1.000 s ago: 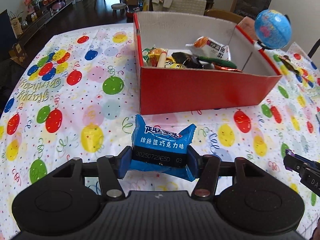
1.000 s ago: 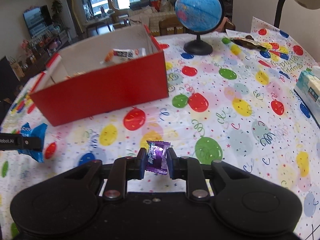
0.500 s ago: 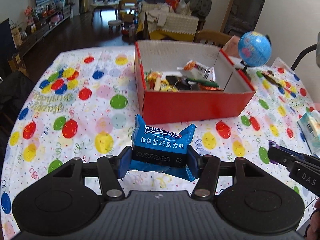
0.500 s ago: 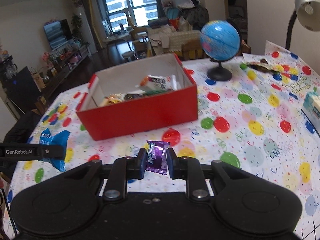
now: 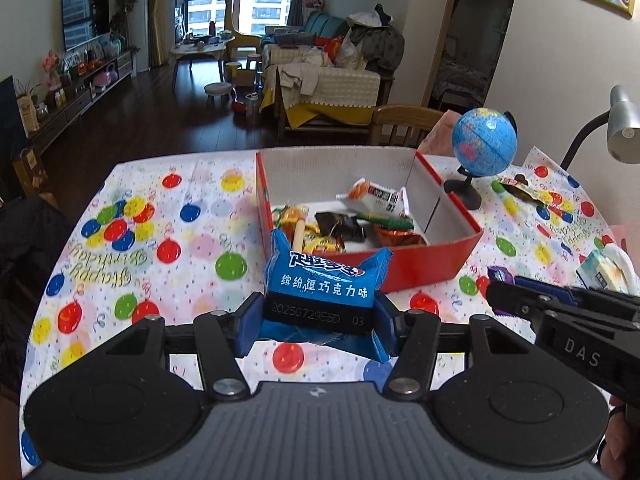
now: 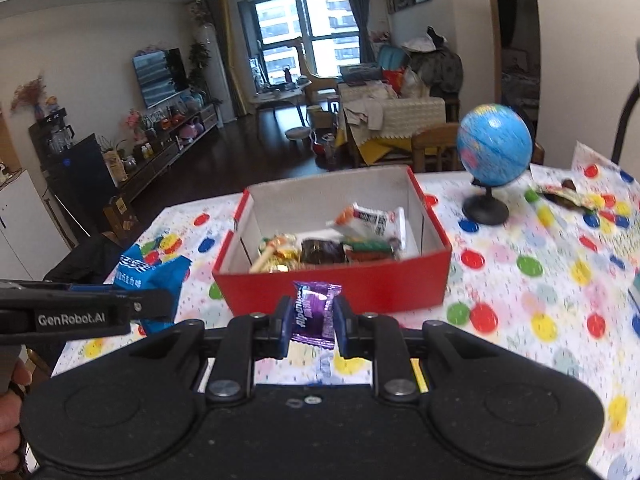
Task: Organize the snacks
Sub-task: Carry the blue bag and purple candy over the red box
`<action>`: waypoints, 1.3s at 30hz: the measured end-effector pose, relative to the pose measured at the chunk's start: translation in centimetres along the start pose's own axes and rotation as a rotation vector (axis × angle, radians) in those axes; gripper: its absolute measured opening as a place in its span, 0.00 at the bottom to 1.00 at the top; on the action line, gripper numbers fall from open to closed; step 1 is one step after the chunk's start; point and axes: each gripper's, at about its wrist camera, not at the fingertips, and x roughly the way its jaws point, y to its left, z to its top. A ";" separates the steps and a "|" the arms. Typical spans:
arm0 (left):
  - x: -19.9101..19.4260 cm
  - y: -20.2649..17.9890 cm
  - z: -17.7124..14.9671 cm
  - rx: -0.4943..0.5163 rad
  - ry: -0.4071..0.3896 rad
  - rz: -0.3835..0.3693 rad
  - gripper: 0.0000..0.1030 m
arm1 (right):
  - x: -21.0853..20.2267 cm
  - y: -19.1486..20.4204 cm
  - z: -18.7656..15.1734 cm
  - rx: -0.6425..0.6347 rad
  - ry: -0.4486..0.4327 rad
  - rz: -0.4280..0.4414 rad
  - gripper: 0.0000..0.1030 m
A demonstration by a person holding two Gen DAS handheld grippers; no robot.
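We see the box [image 5: 424, 266] on the table [image 5: 192, 240] ahead, snacks [image 5: 344, 226] lying inside it. The globe [image 5: 484, 148] stands right of the box, and a chair [image 5: 404, 124] sits behind the table's far edge.

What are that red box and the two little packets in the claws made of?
The open red box looks like cardboard: matte red outside, dull pale inside, with a thin cut rim. The blue snack packet in the left claw seems to be glossy plastic film, crinkled with crimped ends. The purple candy wrapper in the right claw looks like shiny film or foil.
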 end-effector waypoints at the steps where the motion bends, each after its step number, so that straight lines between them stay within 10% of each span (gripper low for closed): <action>1: 0.1 -0.1 0.4 0.003 -0.003 0.002 0.55 | 0.2 0.0 0.5 -0.007 -0.003 0.002 0.19; 19: 8.3 -1.4 7.7 0.002 0.014 0.079 0.55 | 8.3 -3.0 7.2 -0.072 0.036 0.014 0.19; 39: 20.0 -2.7 8.5 0.023 0.182 0.114 0.55 | 17.7 -7.7 5.9 -0.038 0.208 0.001 0.20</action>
